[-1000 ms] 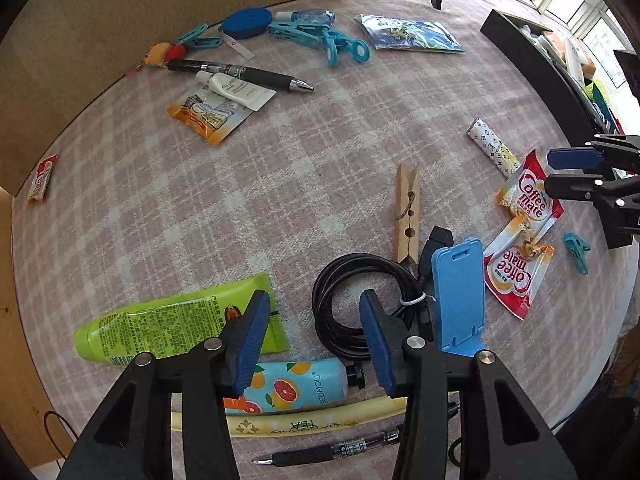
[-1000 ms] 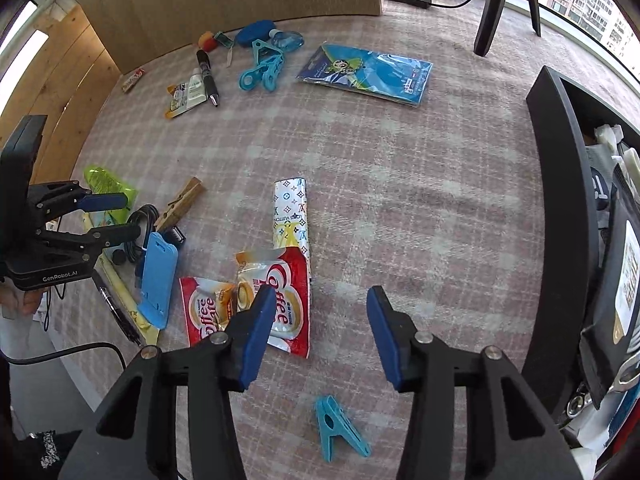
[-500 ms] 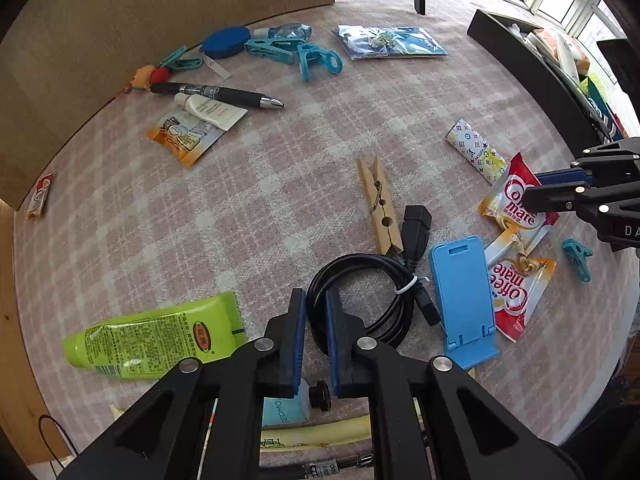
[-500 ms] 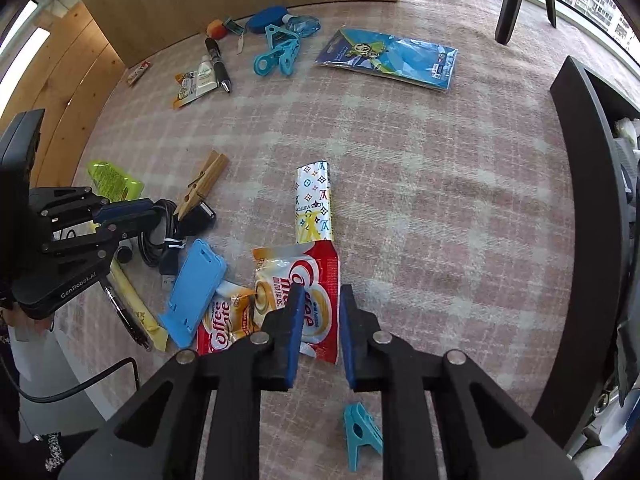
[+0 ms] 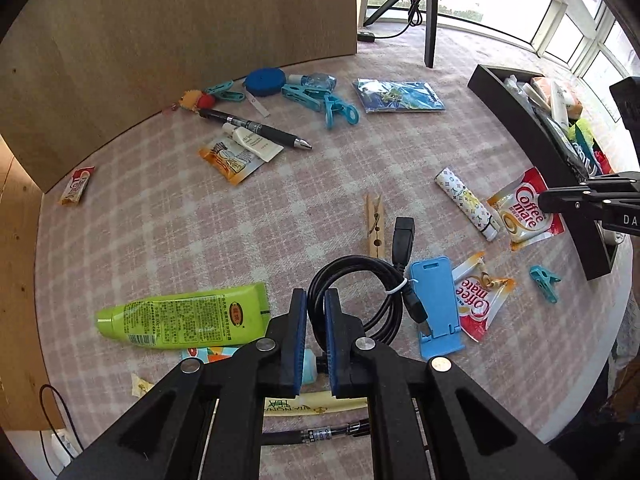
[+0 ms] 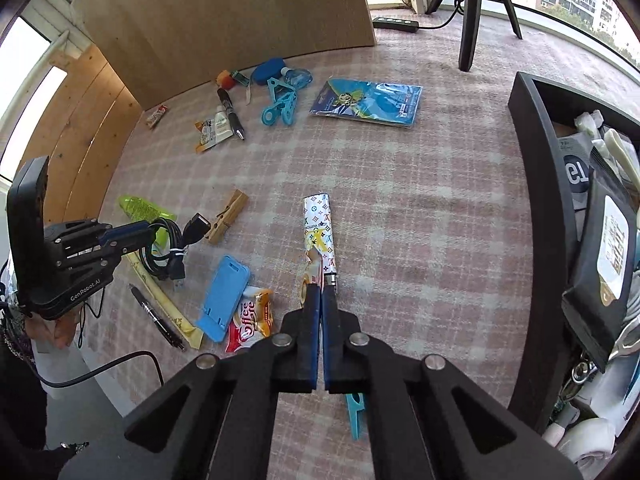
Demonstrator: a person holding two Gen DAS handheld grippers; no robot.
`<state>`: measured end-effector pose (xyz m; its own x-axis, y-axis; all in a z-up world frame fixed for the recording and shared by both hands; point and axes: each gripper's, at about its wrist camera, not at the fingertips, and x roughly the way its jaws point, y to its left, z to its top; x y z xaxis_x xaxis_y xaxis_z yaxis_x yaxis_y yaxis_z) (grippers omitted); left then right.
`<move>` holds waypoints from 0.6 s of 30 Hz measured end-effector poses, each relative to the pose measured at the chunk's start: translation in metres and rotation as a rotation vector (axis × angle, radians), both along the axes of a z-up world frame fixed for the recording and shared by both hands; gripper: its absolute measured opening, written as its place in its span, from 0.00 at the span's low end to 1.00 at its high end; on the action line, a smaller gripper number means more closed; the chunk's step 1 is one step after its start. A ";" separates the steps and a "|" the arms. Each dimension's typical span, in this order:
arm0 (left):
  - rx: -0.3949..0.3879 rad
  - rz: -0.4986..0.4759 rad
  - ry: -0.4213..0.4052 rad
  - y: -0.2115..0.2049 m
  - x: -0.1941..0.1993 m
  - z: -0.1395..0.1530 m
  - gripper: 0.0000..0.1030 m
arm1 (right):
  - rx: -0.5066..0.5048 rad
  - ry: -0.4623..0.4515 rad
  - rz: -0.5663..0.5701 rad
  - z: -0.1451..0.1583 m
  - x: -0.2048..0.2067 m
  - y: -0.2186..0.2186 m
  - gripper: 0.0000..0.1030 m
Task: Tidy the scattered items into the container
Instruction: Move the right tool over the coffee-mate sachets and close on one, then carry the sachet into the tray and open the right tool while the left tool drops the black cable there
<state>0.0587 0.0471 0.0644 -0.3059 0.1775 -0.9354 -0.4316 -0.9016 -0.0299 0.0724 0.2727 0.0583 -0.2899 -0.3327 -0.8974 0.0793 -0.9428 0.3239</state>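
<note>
Scattered items across our worktop, container at the right

On the pink plaid worktop [image 5: 168, 216] we see the coiled black USB cable [image 5: 360, 292] between the lime-green plastic tube [image 5: 184, 316] to its left and the blue plastic phone stand [image 5: 436, 300] to its right; the wooden clothespin [image 5: 375, 224] lies behind it, and the long black tray container [image 5: 536, 152] lines the right edge.

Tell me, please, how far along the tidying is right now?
The container already holds several things. In hand: the left gripper pinches the cable, the right gripper a creamer sachet. Left on the table: tube, peg, pen and more.
</note>
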 end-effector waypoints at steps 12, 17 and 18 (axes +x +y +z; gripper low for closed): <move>0.150 -0.152 0.060 0.087 0.001 0.054 0.08 | 0.006 0.141 -0.253 0.053 0.040 0.102 0.01; 0.202 -0.261 0.056 0.153 0.010 0.069 0.08 | 0.046 0.186 -0.395 0.074 0.066 0.169 0.01; 0.214 -0.282 0.053 0.167 0.012 0.071 0.08 | 0.056 0.193 -0.427 0.077 0.072 0.183 0.01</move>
